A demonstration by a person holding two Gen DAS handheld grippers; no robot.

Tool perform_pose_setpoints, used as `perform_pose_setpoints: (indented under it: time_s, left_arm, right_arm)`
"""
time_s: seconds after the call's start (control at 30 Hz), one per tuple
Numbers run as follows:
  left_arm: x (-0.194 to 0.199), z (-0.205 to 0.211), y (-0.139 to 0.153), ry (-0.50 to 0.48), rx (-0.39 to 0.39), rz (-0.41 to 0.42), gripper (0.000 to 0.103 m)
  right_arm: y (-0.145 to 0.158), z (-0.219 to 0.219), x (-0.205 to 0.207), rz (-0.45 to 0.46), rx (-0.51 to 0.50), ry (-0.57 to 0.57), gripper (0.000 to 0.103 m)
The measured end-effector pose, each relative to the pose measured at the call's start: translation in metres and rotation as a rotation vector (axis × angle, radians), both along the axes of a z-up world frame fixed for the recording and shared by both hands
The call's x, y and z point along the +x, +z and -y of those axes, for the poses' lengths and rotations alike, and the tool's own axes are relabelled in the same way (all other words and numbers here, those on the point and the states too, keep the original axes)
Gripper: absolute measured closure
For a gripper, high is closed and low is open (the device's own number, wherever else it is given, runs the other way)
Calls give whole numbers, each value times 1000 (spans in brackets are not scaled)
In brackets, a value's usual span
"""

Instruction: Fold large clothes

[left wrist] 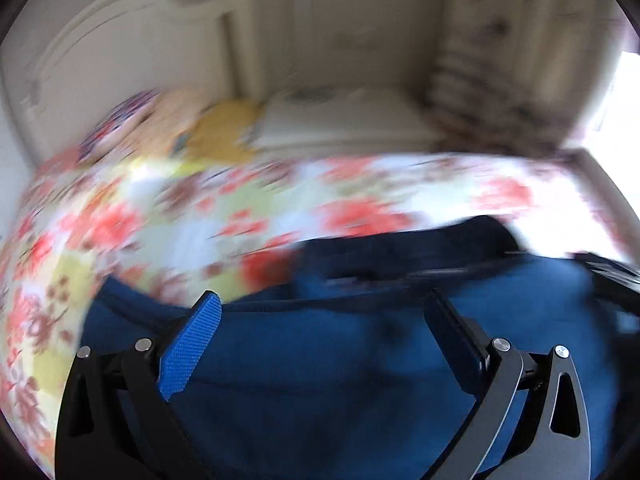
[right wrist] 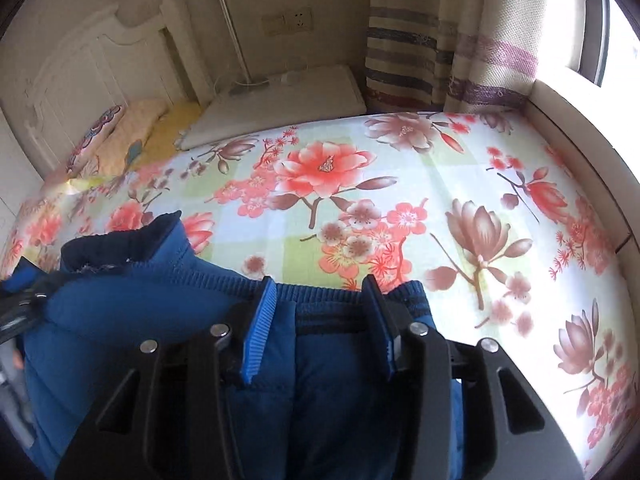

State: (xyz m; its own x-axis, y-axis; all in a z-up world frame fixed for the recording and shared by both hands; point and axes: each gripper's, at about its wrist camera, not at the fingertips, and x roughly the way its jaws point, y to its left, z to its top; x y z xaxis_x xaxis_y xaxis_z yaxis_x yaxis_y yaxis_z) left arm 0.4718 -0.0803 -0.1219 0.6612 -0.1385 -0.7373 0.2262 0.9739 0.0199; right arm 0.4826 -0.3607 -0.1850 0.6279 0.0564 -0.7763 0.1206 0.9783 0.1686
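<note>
Blue quilted jacket (right wrist: pixel 168 320) lies on the flowered bed sheet (right wrist: pixel 400 184), its ribbed hem (right wrist: pixel 320 294) toward the headboard (right wrist: pixel 80 64). Right gripper (right wrist: pixel 322 320) has its fingers parted astride the hem, pads clear of the cloth. Left gripper (left wrist: pixel 320 332), seen through blur, hangs wide open above the jacket.

Left gripper (left wrist: pixel 320 312) gapes over blue jacket (left wrist: pixel 320 360) — floral bedsheet (left wrist: pixel 280 200) beyond.
</note>
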Motion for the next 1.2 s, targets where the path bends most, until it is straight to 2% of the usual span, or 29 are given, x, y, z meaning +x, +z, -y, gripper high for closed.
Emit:
perform_pose_setpoints:
  time_s: [0.03,0.07,0.13,0.17,0.23,0.3,0.37,0.43,0.47,0.53,0.57,0.6,0.63,0.73,0.8,0.9,0.97,1.0,1.07,1.13,1.2]
  left_arm:
    - [-6,13,1,-44,14,10,4]
    - [-12,36,-4,-118,82,16,4]
    - [-13,67,-29,-175,254,1,4]
    - [-11,69,-35,-180,259,-15,4]
    - [0,57,-34,-186,165,-78,4]
    - [11,29,-30,-187,19,-148,4]
    - [13,-1,-17,-132,-17,-109,4]
    - [18,-39,-6,-2,11,-40,4]
    - [27,-69,-6,74,-2,-42,4]
    - [45,-112,-20,151,-80,-131,4]
    - [56,-132,-35,142,-191,-227,4]
    - [59,-140,-41,143,-238,-250,4]
    - [58,-141,-40,149,-241,-234,4]
    - [56,-115,-42,159,-75,-209,4]
    - [53,-114,-42,166,-63,-195,4]
    - [47,-122,-41,170,-95,-188,4]
    - [47,-124,-41,171,-92,-184,4]
    - [48,-123,-41,171,-86,-185,4]
    - [54,-118,-39,171,-77,-188,4]
    - [54,-118,-39,171,-78,-185,4]
    - [54,-118,-40,172,-76,-180,4]
  right_arm:
    - [-1,2,0,4,11,-1,59]
    - [-1,3,0,9,20,-2,59]
    - [-1,4,-1,11,20,-3,59]
    - [-1,3,-1,14,19,-3,59]
    - [0,4,-3,18,22,-6,59]
    - [-1,4,-3,18,25,-6,59]
    - [-1,3,-3,18,24,-6,59]
    - [-1,4,-3,19,26,-6,59]
    - [-1,4,-3,19,29,-7,59]
    - [-1,4,-3,22,38,-6,59]
    - [-2,4,-3,23,39,-7,59]
    - [-1,4,-4,23,41,-7,59]
    - [-1,5,-4,24,44,-7,59]
    - [-2,7,-4,27,57,-8,59]
    - [-1,7,-5,28,59,-8,59]
    - [3,3,-4,-1,29,-6,59]
    - [25,-17,-15,14,-99,-20,56]
    - [36,-29,-22,49,-117,3,55]
    - [61,-65,-40,139,-119,120,38]
    - [76,-118,-55,185,-193,274,32]
    - [73,-169,-63,179,-273,433,31]
